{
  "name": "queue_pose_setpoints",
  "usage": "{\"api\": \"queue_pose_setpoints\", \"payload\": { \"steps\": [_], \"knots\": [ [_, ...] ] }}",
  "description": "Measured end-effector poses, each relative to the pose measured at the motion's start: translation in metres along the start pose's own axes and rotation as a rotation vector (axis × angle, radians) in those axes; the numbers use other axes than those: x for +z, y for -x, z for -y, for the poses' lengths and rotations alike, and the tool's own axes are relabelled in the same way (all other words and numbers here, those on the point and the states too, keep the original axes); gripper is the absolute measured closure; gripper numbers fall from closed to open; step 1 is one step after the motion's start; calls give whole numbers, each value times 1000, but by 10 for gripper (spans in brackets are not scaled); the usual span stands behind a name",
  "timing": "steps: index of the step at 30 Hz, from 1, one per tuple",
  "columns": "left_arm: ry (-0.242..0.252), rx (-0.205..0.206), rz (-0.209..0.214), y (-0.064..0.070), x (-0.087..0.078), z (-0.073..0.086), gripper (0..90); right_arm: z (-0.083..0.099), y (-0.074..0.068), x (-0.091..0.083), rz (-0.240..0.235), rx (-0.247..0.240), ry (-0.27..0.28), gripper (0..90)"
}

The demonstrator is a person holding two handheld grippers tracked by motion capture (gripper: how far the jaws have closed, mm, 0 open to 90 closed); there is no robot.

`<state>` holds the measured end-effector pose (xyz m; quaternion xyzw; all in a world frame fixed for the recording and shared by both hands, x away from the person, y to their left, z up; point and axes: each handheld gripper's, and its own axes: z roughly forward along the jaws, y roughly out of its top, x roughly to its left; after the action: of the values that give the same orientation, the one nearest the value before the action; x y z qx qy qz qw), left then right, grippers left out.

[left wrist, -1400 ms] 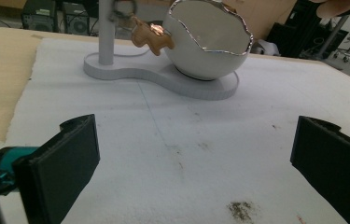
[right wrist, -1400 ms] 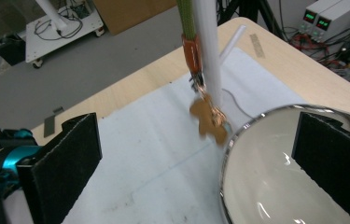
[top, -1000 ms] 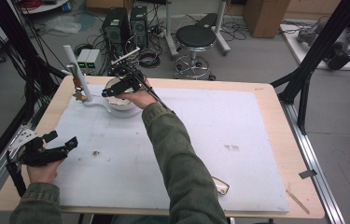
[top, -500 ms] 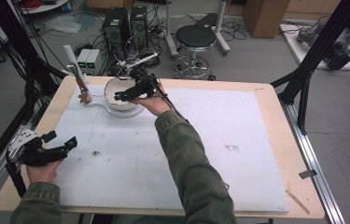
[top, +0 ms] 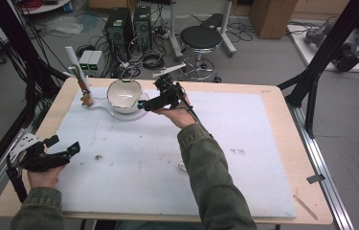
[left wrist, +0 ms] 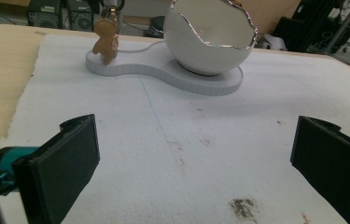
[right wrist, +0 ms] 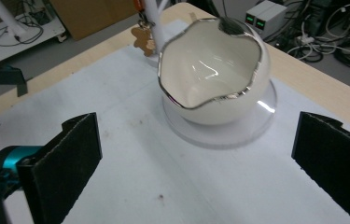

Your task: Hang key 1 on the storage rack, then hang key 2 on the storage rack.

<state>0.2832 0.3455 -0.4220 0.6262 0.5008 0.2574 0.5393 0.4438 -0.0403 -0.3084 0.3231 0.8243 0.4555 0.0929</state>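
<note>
- One white bowl (top: 125, 95) with a wavy silver rim stands upright at the far left of the table (top: 282, 103), on the round end of one white base (top: 101, 106).
- One small brown figure (top: 88, 99) hangs just above the narrow end of that base, under one white post (top: 74, 61).
- One white foam mat (top: 244, 158) covers most of the tabletop; the base lies on its far left corner.
- Two grippers, one in each hand.
- Right gripper (top: 142, 106): jaws spread wide with nothing between them. It sits just beside the bowl's right side; whether it touches the base I cannot tell. In the right gripper view the bowl (right wrist: 212, 74) lies ahead, between and beyond the two pads (right wrist: 67, 158).
- Left gripper (top: 74, 147): jaws also wide apart and holding nothing, low over the mat at the near left edge, well apart from the bowl. In the left gripper view the bowl (left wrist: 210, 39) and figure (left wrist: 106, 39) stand far ahead.
</note>
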Motion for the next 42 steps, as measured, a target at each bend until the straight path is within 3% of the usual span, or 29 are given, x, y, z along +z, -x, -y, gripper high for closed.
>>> {"api": "queue_pose_setpoints", "payload": {
  "steps": [7, 10, 19, 33, 42],
  "knots": [
    [-1, 1, -2, 0, 0, 0, 17, 24, 13, -24, 40, 29, 9, 4],
    [-2, 1, 0, 0, 1, 0, 17, 34, 17, -32, 58, 39, -11, 4],
    [-6, 6, -1, 1, 1, 0, 17, 66, 24, -55, 86, 61, -13, 4],
    [-4, 7, -1, 1, 3, 0, 17, 113, 26, -86, 119, 95, -23, 4],
    [-4, 8, -1, 1, 3, -1, 17, 136, 24, -91, 113, 111, -37, 5]
  ]
}}
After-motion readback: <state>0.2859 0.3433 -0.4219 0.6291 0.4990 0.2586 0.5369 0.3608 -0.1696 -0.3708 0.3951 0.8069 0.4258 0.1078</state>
